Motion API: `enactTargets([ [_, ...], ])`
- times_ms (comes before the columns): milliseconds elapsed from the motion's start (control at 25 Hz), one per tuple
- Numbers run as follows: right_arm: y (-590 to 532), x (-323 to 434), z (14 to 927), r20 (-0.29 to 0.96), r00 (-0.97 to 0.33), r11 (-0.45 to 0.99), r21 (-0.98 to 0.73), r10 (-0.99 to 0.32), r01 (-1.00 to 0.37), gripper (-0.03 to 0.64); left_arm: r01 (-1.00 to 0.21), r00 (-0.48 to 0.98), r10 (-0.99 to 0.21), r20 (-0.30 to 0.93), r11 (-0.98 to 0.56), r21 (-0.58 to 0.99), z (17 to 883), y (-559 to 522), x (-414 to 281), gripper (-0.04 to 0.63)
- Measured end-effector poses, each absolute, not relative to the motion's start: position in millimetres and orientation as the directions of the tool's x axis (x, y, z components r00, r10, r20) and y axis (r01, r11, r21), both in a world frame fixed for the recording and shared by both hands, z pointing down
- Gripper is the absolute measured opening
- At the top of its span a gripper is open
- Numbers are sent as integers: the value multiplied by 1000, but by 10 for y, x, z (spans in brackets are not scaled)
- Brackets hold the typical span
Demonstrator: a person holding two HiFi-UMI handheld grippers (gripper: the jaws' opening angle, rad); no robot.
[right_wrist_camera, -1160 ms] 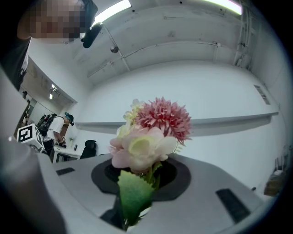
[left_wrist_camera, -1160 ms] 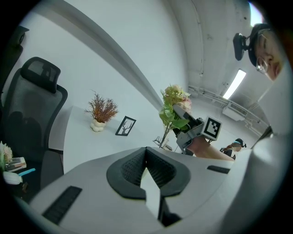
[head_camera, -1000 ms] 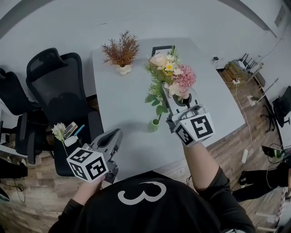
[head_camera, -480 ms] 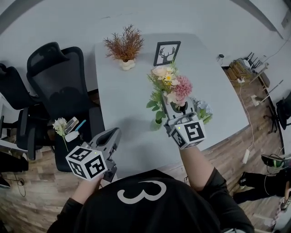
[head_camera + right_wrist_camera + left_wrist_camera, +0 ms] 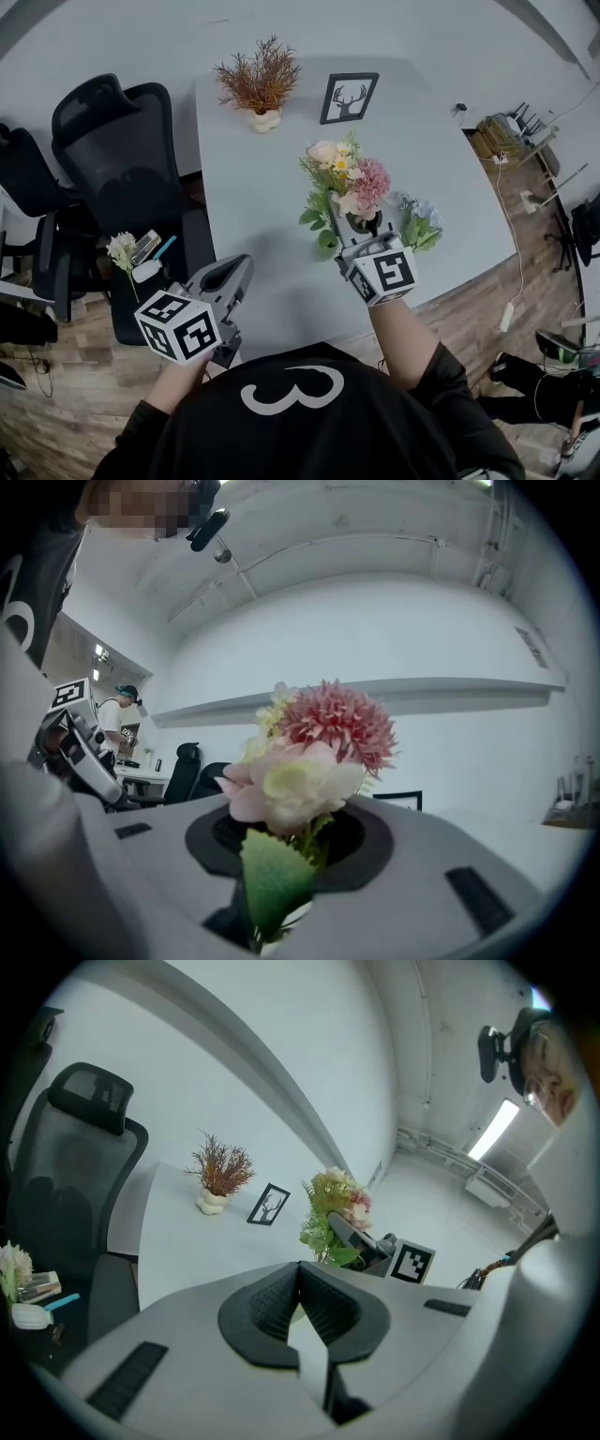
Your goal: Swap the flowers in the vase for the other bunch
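My right gripper [image 5: 352,223] holds a bouquet of pink and cream flowers [image 5: 345,176] by its stems, above the near part of the grey table [image 5: 253,197]. Its jaws are opening, with the stems still between the pads. The blooms [image 5: 309,747] fill the right gripper view. A small green vase [image 5: 325,247] shows just under the bouquet's lower leaves; I cannot tell whether the stems reach into it. A second bunch, blue and white [image 5: 418,221], lies on the table to the right. My left gripper [image 5: 236,279] is shut and empty at the table's near left edge.
A dried reddish plant in a white pot [image 5: 260,86] and a framed deer picture [image 5: 348,97] stand at the table's far side. A black office chair [image 5: 117,155] is left of the table, with a white flower [image 5: 121,248] and small items on a seat beside it.
My right gripper has come down with the bouquet, closer to the table and the green vase. The blue and white bunch has come into sight. The left gripper has stayed put.
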State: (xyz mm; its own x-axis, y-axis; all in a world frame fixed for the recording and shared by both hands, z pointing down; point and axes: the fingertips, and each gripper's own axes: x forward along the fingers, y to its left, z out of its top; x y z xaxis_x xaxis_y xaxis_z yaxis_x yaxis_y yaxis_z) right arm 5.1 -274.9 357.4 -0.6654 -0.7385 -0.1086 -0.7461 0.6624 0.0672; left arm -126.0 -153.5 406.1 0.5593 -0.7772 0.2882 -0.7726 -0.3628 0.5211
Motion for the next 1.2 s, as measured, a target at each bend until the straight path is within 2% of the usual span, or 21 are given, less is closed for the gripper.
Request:
enactTargets([
  [520, -2651, 74, 3749, -49, -664, 663, 43, -746, -748, 209, -765, 576, -766, 286, -382, 518, 3975, -1510, -1255, 9],
  [760, -2645, 140, 3844, 8, -652, 651, -46, -758, -757, 312, -762, 586, -760, 281, -399, 511, 3934, -1420, -1215, 9],
  [840, -2639, 156, 3889, 33, -654, 649, -102, -756, -754, 376, -758, 595, -751, 287, -405, 511, 3947, -1387, -1184, 9],
  [1040, -2542, 263, 3899, 42, -637, 623, -168, -770, -764, 430, -742, 623, -729, 283, -435, 510, 3975, -1286, -1087, 9],
  [1200, -2296, 309, 3930, 76, -654, 641, -140, -753, -754, 451, -721, 649, -712, 268, -465, 513, 3949, -1160, -994, 9],
])
